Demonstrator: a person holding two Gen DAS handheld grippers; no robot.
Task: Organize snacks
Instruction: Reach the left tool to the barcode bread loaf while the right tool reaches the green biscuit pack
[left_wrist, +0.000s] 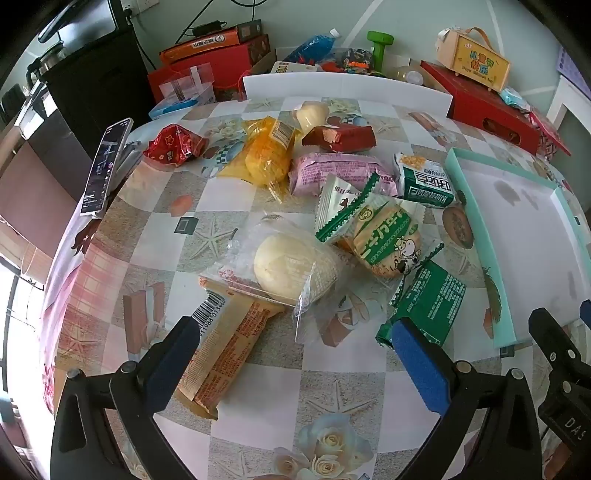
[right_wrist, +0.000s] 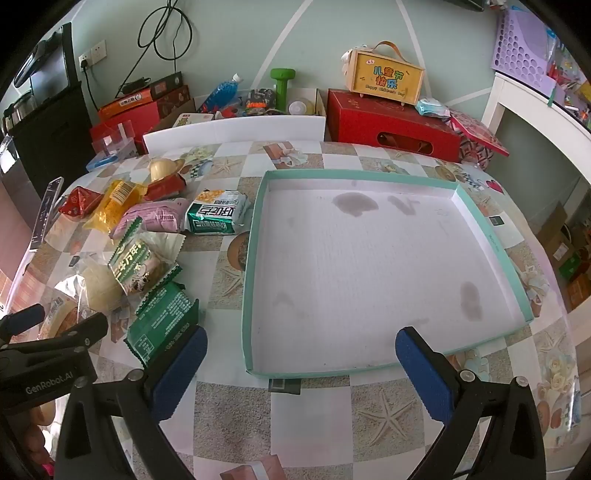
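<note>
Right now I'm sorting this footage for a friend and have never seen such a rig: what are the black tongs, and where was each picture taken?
They are two hand-held grippers, each carrying a forward-looking fisheye camera. One picture looks along the left gripper at a pile of snacks: a pale bun, a green biscuit pack, an orange wafer pack. The other looks along the right gripper at a shallow tray with nothing in it. Both grippers are open, holding nothing.

wall (right_wrist: 236, 44): pale green | white shelf (right_wrist: 535, 107): right | black cabinet (left_wrist: 96, 77): left
</note>
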